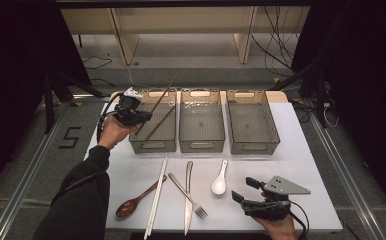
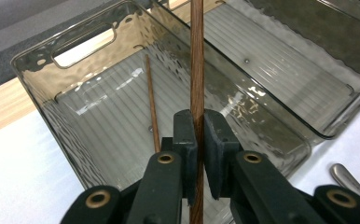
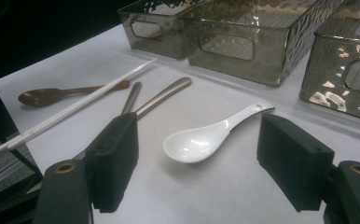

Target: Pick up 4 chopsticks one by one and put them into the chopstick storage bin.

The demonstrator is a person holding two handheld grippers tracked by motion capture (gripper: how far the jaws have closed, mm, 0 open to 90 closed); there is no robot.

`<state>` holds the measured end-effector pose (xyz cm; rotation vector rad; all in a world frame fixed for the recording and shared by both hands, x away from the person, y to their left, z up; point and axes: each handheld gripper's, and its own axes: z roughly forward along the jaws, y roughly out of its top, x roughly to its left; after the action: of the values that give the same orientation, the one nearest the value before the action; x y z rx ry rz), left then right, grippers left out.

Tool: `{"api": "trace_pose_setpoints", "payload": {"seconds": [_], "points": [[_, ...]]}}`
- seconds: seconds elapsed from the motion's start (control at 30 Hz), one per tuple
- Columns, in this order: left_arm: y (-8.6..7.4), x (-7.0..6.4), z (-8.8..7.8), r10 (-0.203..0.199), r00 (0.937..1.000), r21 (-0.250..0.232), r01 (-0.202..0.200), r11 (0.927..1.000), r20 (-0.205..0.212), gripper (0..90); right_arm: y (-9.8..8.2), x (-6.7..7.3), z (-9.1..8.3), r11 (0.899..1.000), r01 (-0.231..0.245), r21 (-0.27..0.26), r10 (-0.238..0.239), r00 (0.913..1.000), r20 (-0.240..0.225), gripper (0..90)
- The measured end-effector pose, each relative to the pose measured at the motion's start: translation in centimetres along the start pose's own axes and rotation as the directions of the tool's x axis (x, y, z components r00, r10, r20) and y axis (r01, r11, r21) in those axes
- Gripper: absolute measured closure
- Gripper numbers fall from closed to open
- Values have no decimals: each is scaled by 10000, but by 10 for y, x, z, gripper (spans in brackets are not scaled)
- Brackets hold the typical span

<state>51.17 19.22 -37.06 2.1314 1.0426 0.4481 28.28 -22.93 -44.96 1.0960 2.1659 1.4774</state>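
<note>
- Right claw (image 1: 243, 190) sits at the near edge of the surface (image 1: 301, 170), jaws spread wide with nothing between them, pointing toward the white ceramic spoon (image 3: 206, 137) that lies just ahead of it.
- Left of that spoon on the surface: a metal fork (image 1: 188, 196) crossing a metal knife (image 1: 188, 200), then a pair of white chopsticks (image 1: 157, 196) lying over the handle of a brown wooden spoon (image 1: 133, 201).
- Further back, three smoky see-through bins stand side by side: left bin (image 1: 153, 145), middle bin (image 1: 201, 145) and right bin (image 1: 253, 145).
- Left claw (image 2: 200, 140) is up over the near left corner of the left bin, clamped tight on a brown wooden chopstick (image 2: 197, 60). The stick runs upright between the pads in the left gripper view, and slants up and away above the bin in the high view.
- A second brown chopstick (image 2: 152, 102) already lies inside that left bin, on its ribbed floor.
</note>
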Motion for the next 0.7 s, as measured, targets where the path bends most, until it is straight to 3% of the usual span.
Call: {"api": "trace_pose_setpoints", "payload": {"seconds": [0.33,0.7], "points": [[-7,13,11,-422,9989,85,424,9991,-197,834,0,0,1,10000,-24,16,24,10000,-17,301],[-10,20,19,-618,9971,237,628,9977,-440,833,0,0,1,10000,-11,20,11,10000,-38,301]]}}
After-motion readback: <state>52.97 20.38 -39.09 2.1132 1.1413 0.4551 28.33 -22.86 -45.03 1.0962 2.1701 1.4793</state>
